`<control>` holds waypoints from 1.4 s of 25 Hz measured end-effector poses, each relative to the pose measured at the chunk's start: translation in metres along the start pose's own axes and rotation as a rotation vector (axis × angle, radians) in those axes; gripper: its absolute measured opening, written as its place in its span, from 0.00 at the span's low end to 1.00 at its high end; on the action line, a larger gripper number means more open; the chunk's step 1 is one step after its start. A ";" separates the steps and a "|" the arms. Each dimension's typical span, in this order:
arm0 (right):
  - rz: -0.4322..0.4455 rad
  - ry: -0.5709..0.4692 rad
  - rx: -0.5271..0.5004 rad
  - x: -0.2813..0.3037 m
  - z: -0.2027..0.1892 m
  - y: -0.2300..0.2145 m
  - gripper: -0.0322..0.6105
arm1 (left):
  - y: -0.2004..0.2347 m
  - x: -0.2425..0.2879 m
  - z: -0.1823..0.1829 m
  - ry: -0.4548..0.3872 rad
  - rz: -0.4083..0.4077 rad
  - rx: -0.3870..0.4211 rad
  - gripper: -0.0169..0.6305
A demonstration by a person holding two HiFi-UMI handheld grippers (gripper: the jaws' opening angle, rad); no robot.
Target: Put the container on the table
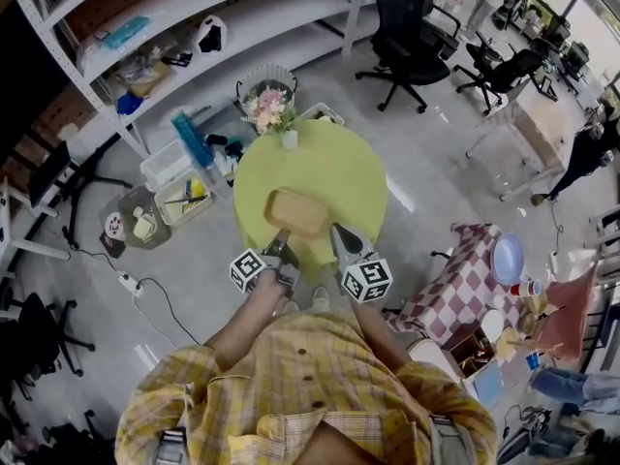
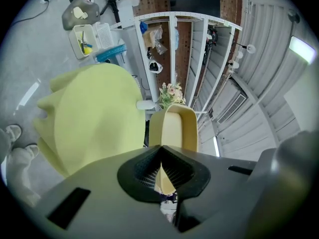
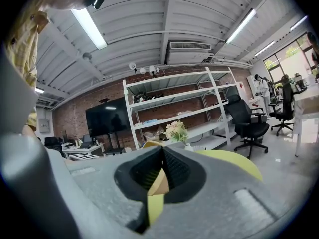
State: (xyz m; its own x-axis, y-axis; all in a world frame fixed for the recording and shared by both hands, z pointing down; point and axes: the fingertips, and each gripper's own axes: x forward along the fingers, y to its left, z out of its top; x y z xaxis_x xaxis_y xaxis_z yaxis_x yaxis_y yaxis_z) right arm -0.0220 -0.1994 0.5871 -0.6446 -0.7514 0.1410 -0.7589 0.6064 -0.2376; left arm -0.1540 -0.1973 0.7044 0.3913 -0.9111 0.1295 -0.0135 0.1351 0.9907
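Observation:
A tan, shallow rectangular container (image 1: 298, 211) is over the near half of a round table with a yellow-green cloth (image 1: 329, 163). I cannot tell whether it rests on the cloth or hangs just above it. My left gripper (image 1: 282, 240) is shut on its near rim at the left corner. My right gripper (image 1: 337, 232) is shut on the near right corner. In the left gripper view the container (image 2: 177, 128) stretches away from the closed jaws of the left gripper (image 2: 162, 168). In the right gripper view a tan edge (image 3: 160, 182) is pinched in the right gripper (image 3: 162, 176).
A small white vase (image 1: 289, 139) with pink flowers (image 1: 269, 108) stands at the table's far edge. Bins (image 1: 184, 197) and shelving (image 1: 194, 37) lie to the left, office chairs (image 1: 407, 27) behind, and a checkered table (image 1: 463, 281) with dishes to the right.

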 end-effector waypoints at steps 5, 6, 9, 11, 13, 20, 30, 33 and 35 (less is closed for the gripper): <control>0.017 0.016 -0.005 -0.006 -0.006 -0.016 0.05 | 0.006 0.017 -0.008 -0.024 0.018 0.000 0.05; 0.020 0.018 -0.005 -0.005 -0.006 -0.019 0.05 | 0.006 0.021 -0.009 -0.025 0.022 -0.001 0.05; 0.029 0.017 -0.009 -0.002 -0.004 -0.028 0.05 | 0.008 0.034 -0.011 -0.031 0.020 0.001 0.05; 0.033 0.014 -0.008 0.000 -0.004 -0.035 0.05 | 0.010 0.042 -0.012 -0.037 0.015 -0.006 0.05; 0.040 0.013 -0.009 0.003 -0.003 -0.040 0.05 | 0.012 0.049 -0.013 -0.041 0.012 -0.027 0.05; 0.052 0.014 -0.016 0.012 -0.001 -0.050 0.05 | 0.028 0.067 -0.003 -0.039 0.079 -0.026 0.05; 0.037 0.015 -0.022 0.013 0.000 -0.067 0.05 | 0.045 0.096 0.002 -0.024 0.127 -0.015 0.05; 0.036 0.015 -0.024 0.013 0.000 -0.070 0.05 | 0.050 0.101 0.002 -0.019 0.139 -0.021 0.05; 0.034 0.017 -0.024 0.014 -0.001 -0.071 0.05 | 0.051 0.106 0.003 -0.013 0.144 -0.019 0.05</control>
State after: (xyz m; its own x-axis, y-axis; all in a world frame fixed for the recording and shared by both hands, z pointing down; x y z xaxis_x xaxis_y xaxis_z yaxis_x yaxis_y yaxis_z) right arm 0.0233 -0.2527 0.6066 -0.6716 -0.7257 0.1494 -0.7382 0.6379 -0.2195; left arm -0.1157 -0.2881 0.7690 0.3745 -0.8867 0.2712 -0.0510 0.2723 0.9608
